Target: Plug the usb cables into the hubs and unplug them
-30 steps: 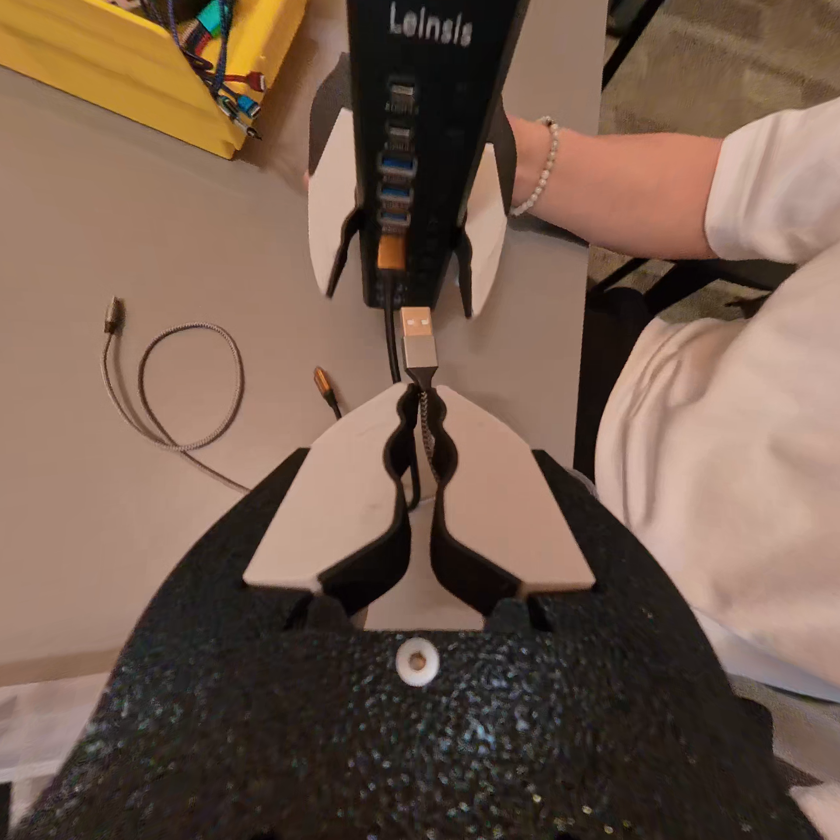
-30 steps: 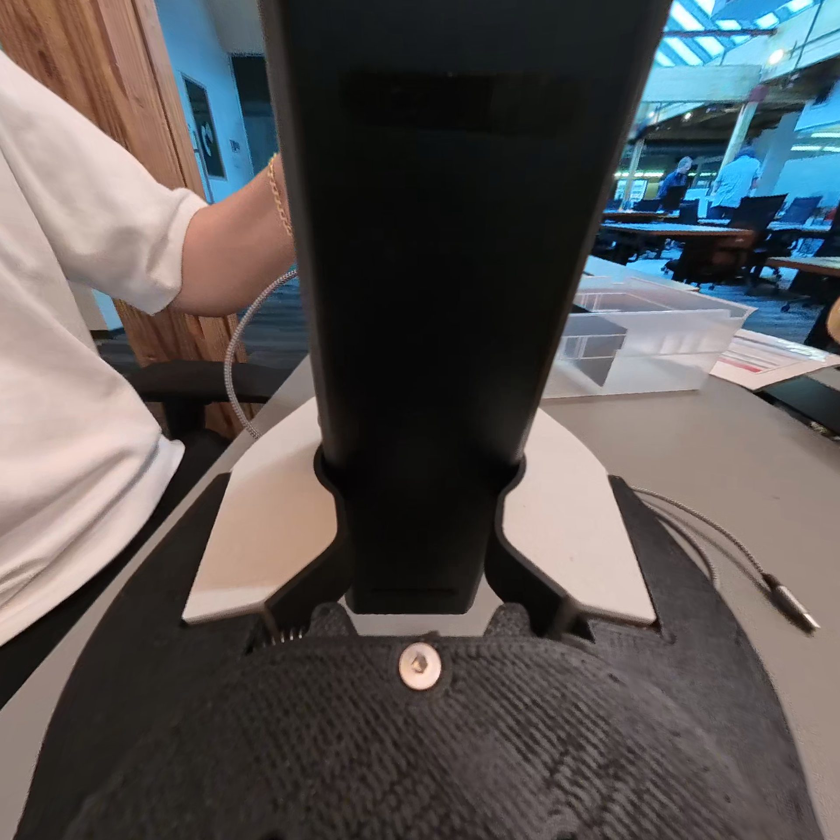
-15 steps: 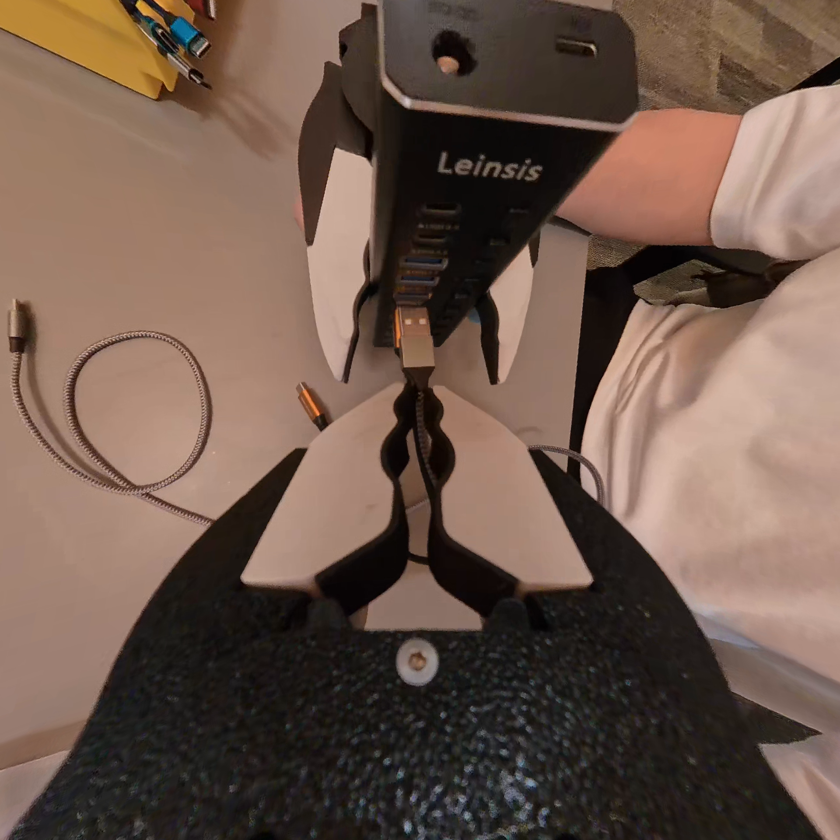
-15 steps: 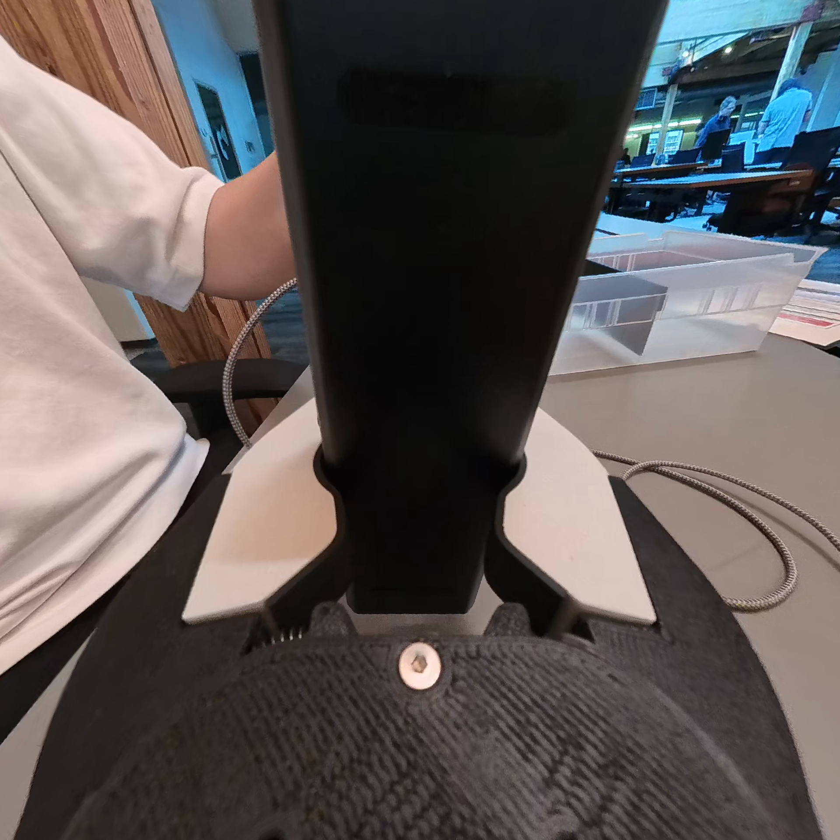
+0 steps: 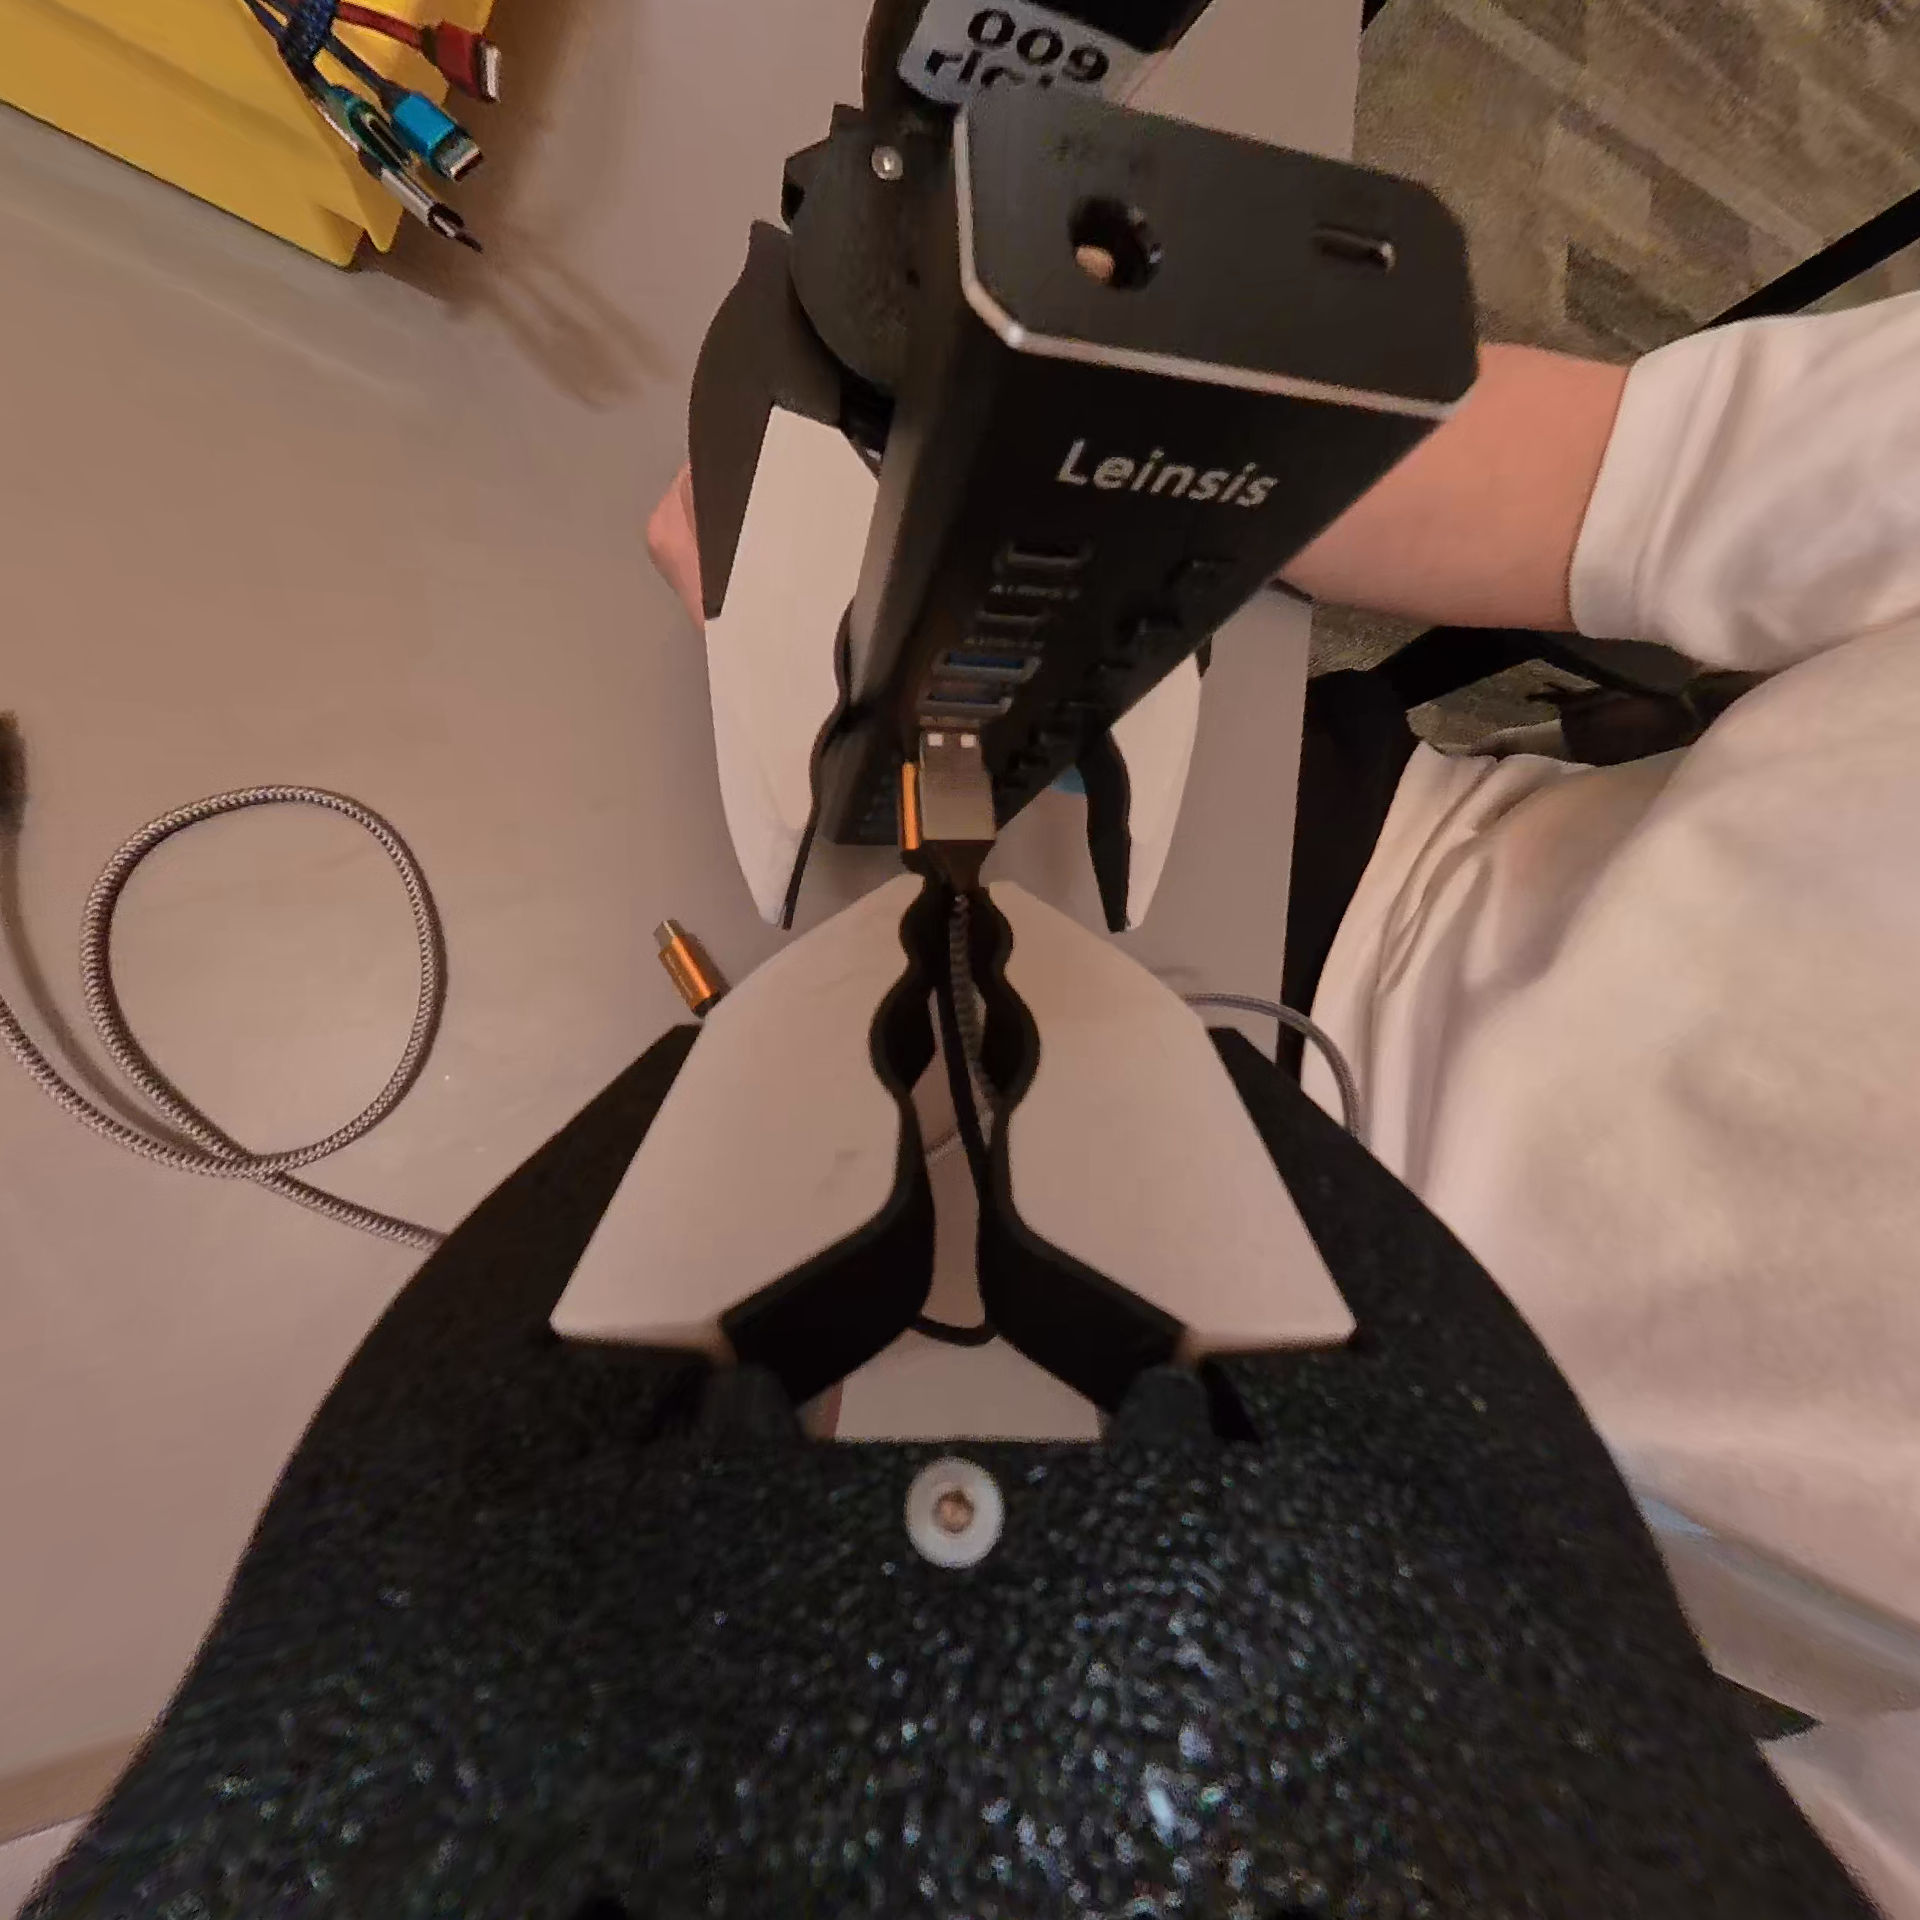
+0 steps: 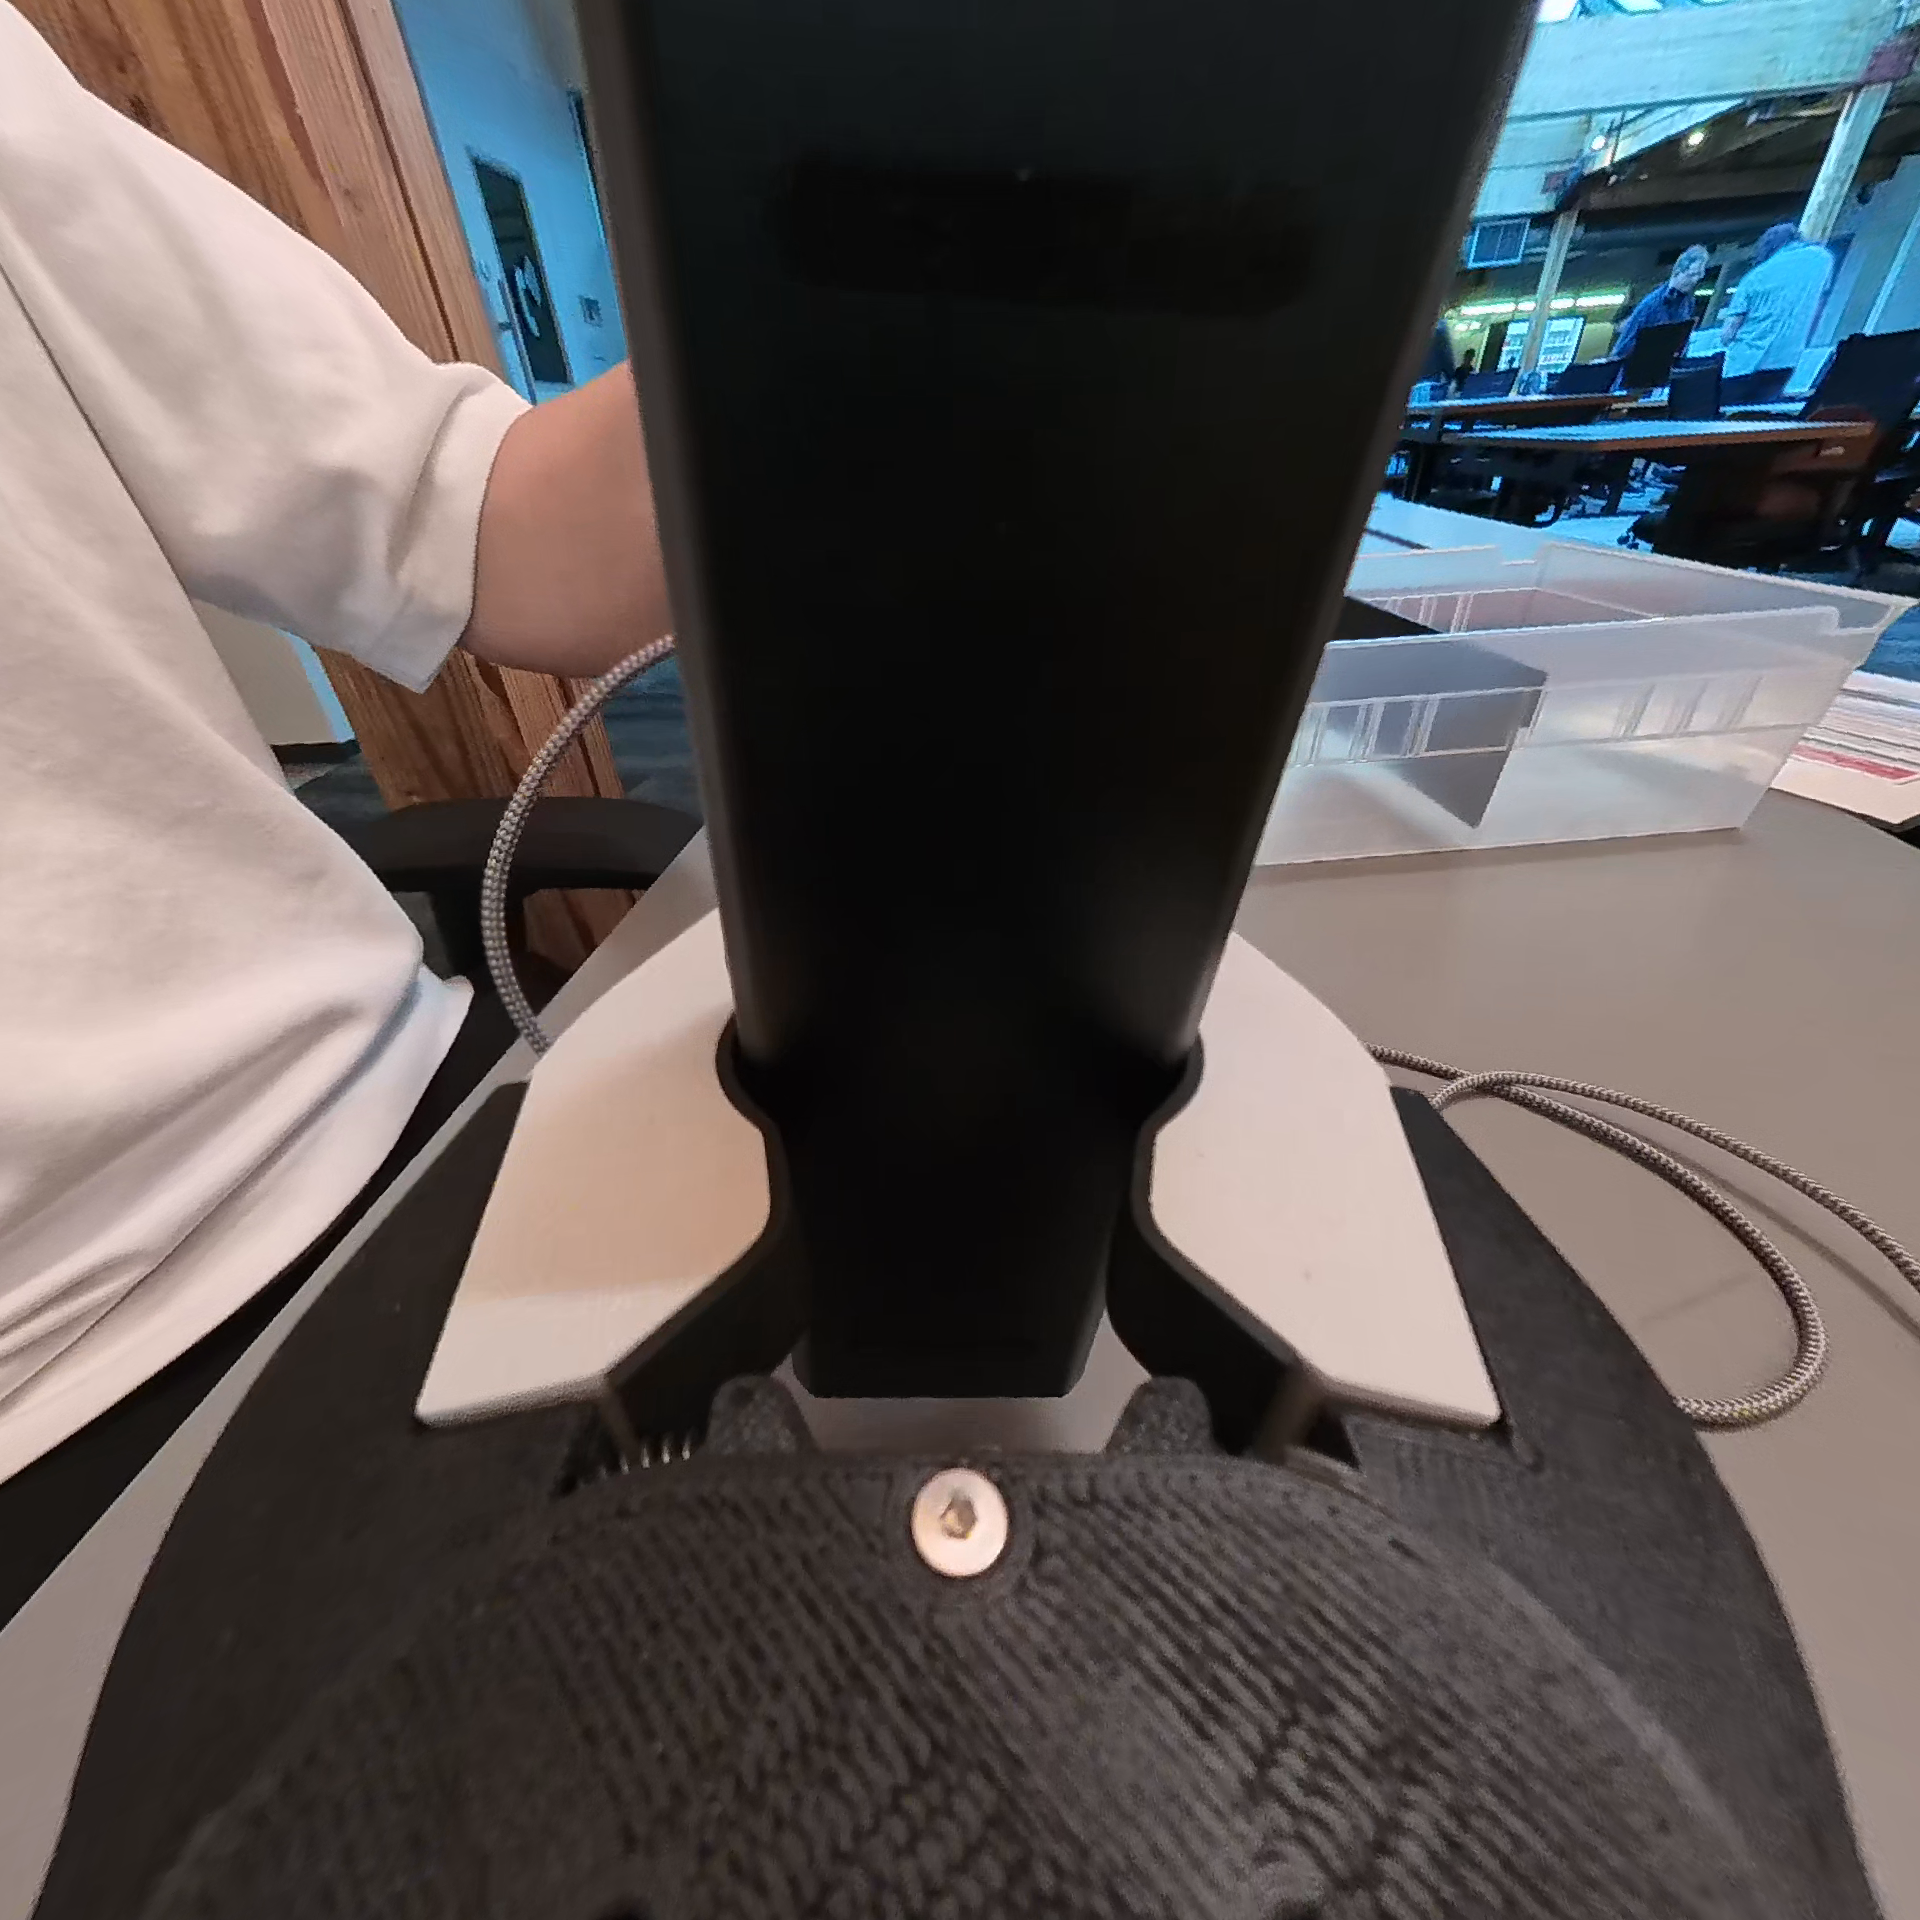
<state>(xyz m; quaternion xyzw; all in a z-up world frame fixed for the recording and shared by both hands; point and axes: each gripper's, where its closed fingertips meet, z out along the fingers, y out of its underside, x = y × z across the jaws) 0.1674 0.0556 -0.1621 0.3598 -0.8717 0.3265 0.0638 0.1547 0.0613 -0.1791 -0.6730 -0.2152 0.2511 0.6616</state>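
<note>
My left gripper is shut on a grey braided USB cable just behind its silver plug. The plug tip sits right at the lower ports of the black USB hub, beside an orange plug seated in the hub's bottom port. My right gripper is shut on the hub and holds it tilted above the table; its white fingers flank the hub in the left wrist view. The hub's port face is hidden in the right wrist view.
A yellow bin with several coloured cables sits far left. The grey cable loops on the table. A loose orange plug lies near my left fingers. A clear plastic bin stands far right. A person in a white shirt is close by.
The hub has tipped so its top end faces the left camera and has come nearer. The silver plug has closed from below the hub onto its lower ports.
</note>
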